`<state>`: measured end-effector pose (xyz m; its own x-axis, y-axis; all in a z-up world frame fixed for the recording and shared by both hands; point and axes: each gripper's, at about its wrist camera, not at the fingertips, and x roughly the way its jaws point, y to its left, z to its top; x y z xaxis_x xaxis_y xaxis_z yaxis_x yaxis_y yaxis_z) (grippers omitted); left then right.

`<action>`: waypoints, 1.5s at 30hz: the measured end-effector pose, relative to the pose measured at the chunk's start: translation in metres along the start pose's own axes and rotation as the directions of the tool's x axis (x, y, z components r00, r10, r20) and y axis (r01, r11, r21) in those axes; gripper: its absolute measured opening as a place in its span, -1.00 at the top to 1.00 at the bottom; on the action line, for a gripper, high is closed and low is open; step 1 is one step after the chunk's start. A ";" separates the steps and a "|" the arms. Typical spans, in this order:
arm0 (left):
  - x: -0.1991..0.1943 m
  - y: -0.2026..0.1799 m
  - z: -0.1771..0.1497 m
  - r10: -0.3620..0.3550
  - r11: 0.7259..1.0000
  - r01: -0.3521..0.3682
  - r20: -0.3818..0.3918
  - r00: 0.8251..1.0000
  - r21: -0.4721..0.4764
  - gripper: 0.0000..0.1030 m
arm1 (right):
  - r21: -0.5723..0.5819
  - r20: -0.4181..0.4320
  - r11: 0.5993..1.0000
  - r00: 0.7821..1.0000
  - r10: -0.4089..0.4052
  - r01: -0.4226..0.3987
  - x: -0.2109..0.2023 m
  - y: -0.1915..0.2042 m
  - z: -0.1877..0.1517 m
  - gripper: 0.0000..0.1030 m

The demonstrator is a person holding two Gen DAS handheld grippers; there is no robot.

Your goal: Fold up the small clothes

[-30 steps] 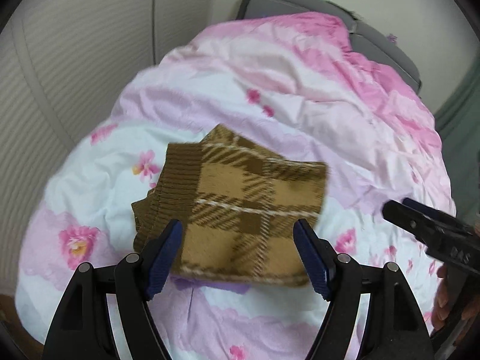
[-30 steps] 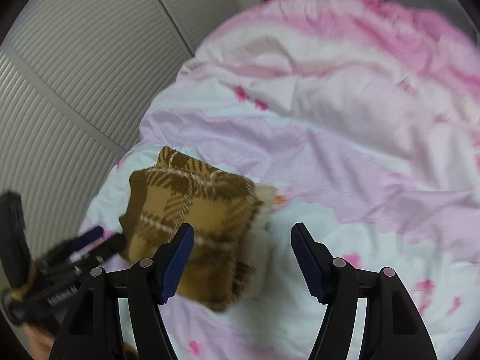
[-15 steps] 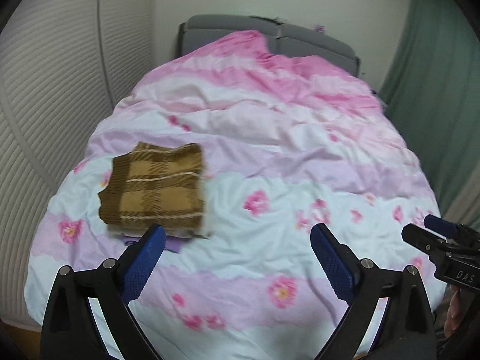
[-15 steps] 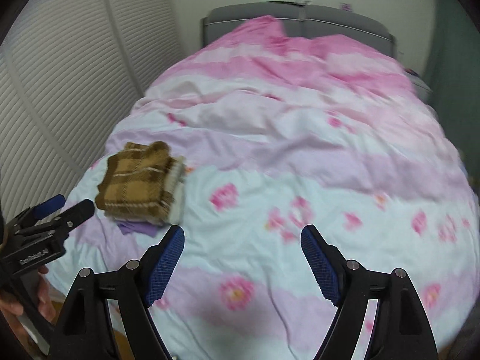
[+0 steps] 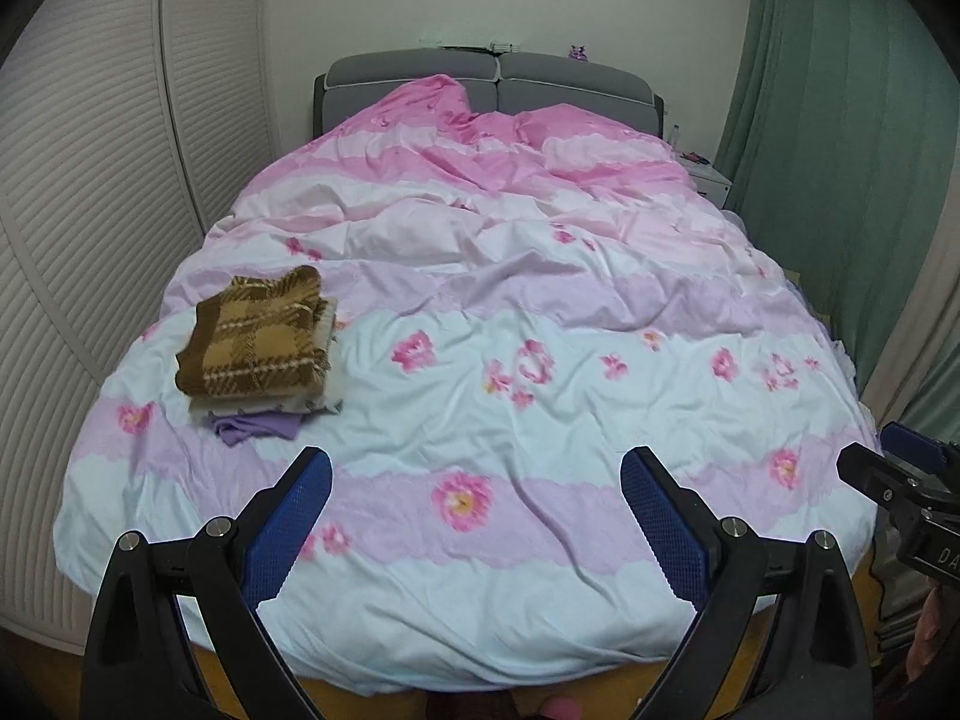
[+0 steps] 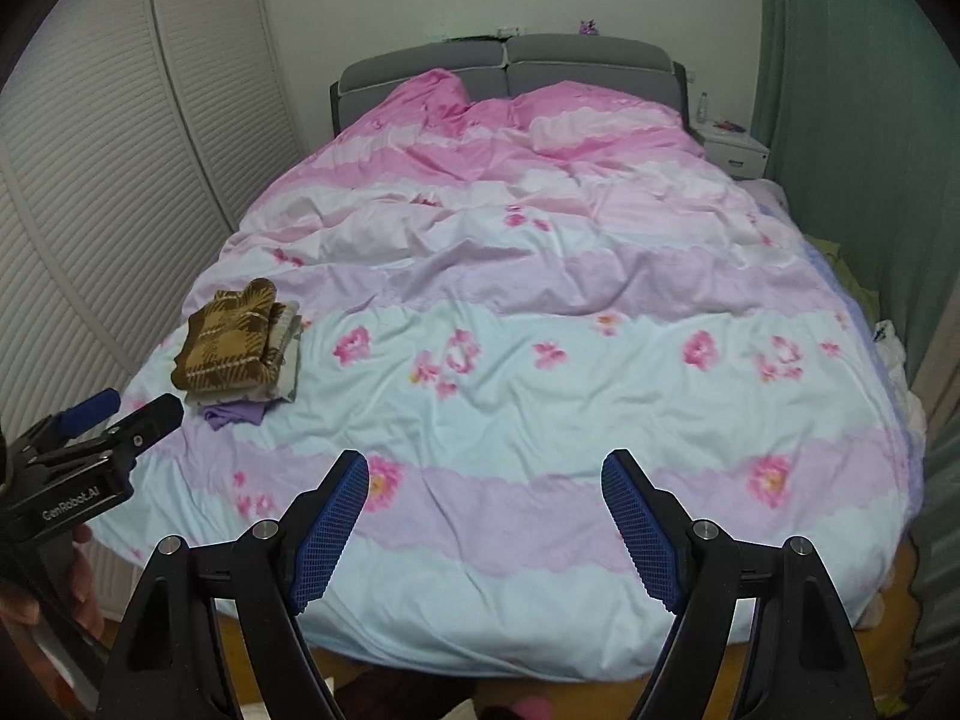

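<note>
Both grippers, left gripper (image 5: 474,495) and right gripper (image 6: 485,501), stood apart, empty, clear of the folded stack (image 5: 258,348).
Fetch next garment; leave stack undisturbed.

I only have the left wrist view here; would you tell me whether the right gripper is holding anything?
Observer: No. In the right wrist view the right gripper is open. Its jaws have just been opening, and nothing is between them, only the duvet beyond.
Operator: Thank you. Is there any loose clothing off to the right that I cannot see?
Observer: Possibly. Some yellow-green fabric and some white fabric lie bunched past the duvet's right edge. I cannot tell what garments they are.
</note>
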<state>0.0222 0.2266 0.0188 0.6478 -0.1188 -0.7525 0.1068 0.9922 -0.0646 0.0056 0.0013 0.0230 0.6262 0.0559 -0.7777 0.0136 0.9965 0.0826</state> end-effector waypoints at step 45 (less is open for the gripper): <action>-0.074 -0.079 -0.040 -0.004 1.000 0.004 0.078 0.997 0.004 -1.00 | 0.004 0.095 1.000 0.995 -0.001 0.001 -0.090 -0.071 -0.051 -0.56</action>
<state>-0.0641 0.1586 0.0530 0.7039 -0.1252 -0.6992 0.1124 0.9916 -0.0644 -0.0918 -0.0714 0.0556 0.6977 0.0485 -0.7147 0.0171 0.9963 0.0843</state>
